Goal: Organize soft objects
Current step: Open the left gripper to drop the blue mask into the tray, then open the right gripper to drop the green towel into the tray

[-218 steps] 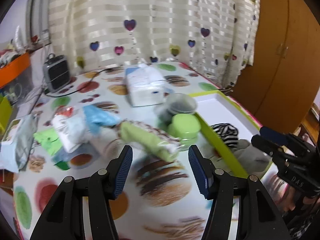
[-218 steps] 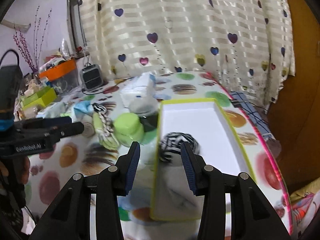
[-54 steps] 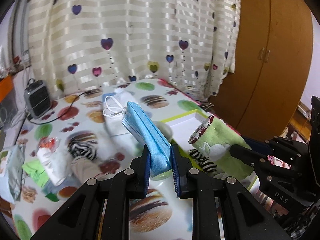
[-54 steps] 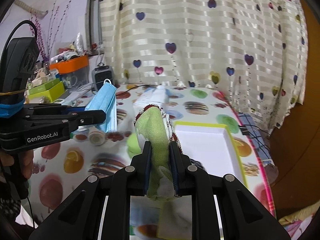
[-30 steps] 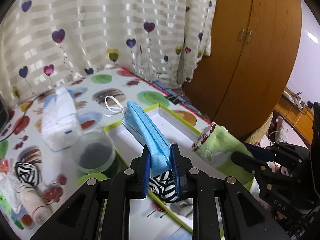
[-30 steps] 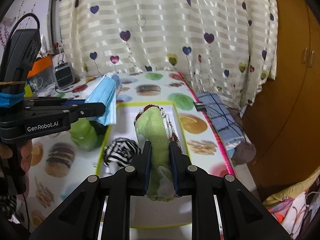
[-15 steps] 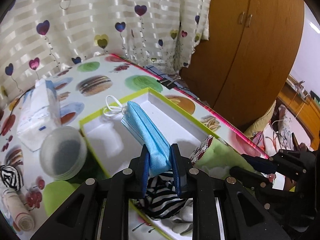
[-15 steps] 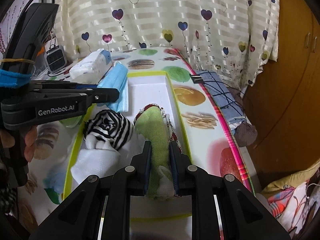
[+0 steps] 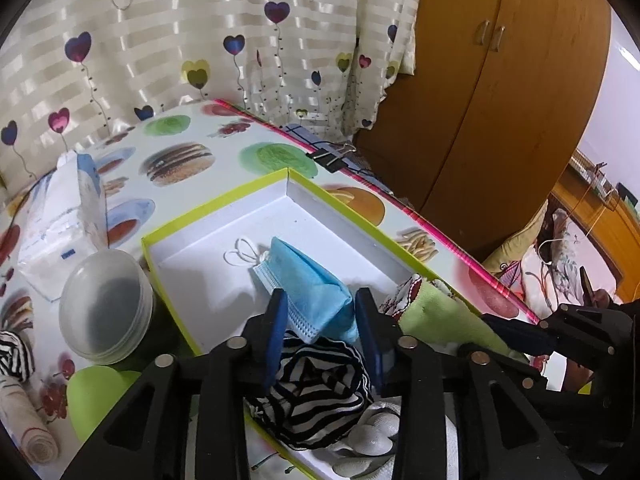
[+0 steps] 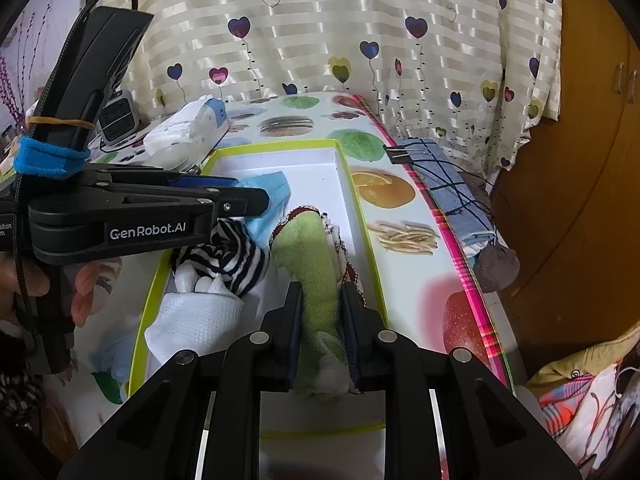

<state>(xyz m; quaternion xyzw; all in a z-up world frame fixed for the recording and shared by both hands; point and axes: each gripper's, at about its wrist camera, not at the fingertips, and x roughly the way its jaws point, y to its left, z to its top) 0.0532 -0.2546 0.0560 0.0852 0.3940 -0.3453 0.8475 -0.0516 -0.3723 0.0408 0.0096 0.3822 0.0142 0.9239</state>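
Let your left gripper (image 9: 322, 322) finish opening so the blue mask (image 9: 310, 284), lying mid-frame in the green-rimmed box (image 9: 224, 196) between the parting jaws, drops free. Your right gripper (image 10: 322, 322) is easing open too, with the green cloth (image 10: 310, 258) between its narrow jaws, low over the box floor.

In my tray (image 9: 224, 216) I count one blue mask (image 9: 308, 280), one striped sock (image 9: 320, 392), one green cloth (image 10: 316, 264), one white cloth (image 10: 192, 320).
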